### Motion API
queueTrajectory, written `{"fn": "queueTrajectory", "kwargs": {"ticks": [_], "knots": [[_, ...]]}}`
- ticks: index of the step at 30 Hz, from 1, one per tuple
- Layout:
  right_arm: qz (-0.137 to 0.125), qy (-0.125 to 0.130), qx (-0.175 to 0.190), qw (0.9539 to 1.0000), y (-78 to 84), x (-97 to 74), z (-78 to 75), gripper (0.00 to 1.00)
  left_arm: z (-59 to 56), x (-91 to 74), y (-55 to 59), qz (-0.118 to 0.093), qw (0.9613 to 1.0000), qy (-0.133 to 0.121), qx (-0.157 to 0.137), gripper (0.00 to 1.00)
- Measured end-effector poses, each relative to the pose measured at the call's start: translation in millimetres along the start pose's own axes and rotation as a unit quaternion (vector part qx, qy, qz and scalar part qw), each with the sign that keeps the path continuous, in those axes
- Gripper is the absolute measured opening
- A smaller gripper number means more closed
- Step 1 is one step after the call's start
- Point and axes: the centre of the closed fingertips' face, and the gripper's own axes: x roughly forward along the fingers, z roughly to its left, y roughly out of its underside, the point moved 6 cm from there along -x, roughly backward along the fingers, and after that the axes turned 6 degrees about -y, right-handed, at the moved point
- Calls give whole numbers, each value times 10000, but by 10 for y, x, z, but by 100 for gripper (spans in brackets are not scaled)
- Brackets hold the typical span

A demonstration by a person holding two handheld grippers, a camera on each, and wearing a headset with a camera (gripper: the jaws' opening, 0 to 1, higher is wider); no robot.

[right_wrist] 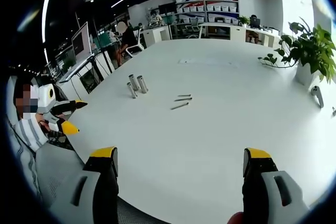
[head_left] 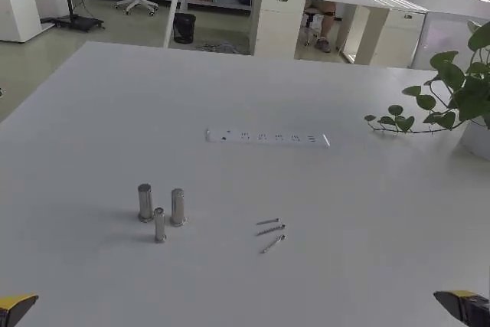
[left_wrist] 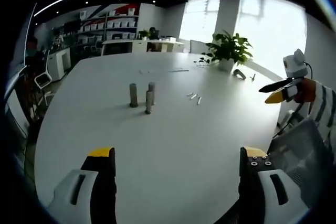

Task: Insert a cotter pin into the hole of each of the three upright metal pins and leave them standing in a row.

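Note:
Three upright metal pins (head_left: 159, 214) stand in a tight cluster on the white table (head_left: 344, 212), left of centre. Three cotter pins (head_left: 270, 232) lie flat a short way to their right. The left gripper view has the metal pins (left_wrist: 144, 95) and cotter pins (left_wrist: 193, 97) well ahead of my left gripper (left_wrist: 177, 153), which is open and holds nothing. My right gripper (right_wrist: 180, 153) is open too, far short of the metal pins (right_wrist: 135, 85) and cotter pins (right_wrist: 181, 101). One yellow fingertip (head_left: 15, 305) peeks in at the head view's bottom left, another fingertip (head_left: 458, 303) at its bottom right.
A white power strip (head_left: 266, 138) lies across the middle of the table beyond the pins. A potted trailing plant (head_left: 452, 93) stands at the right edge. Desks and office chairs fill the room behind the table's far edge.

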Motion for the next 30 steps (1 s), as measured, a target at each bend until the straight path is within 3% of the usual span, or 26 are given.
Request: {"fn": "queueTrajectory", "kwargs": {"ticks": [20,26,28,30], "knots": [[7,20,116,9999,20,-20,-20,98,111,118,-135,-40,9998,48,173,90],[15,57,116,9999,21,-39,-28,98,228,207,-202,-17,9994,63,337,87],[14,82,118,9999,22,-46,-34,98,260,234,-222,-29,9992,125,368,85],[-41,155,85,9998,13,-67,-43,96,276,270,-239,-85,9994,264,190,83]]}}
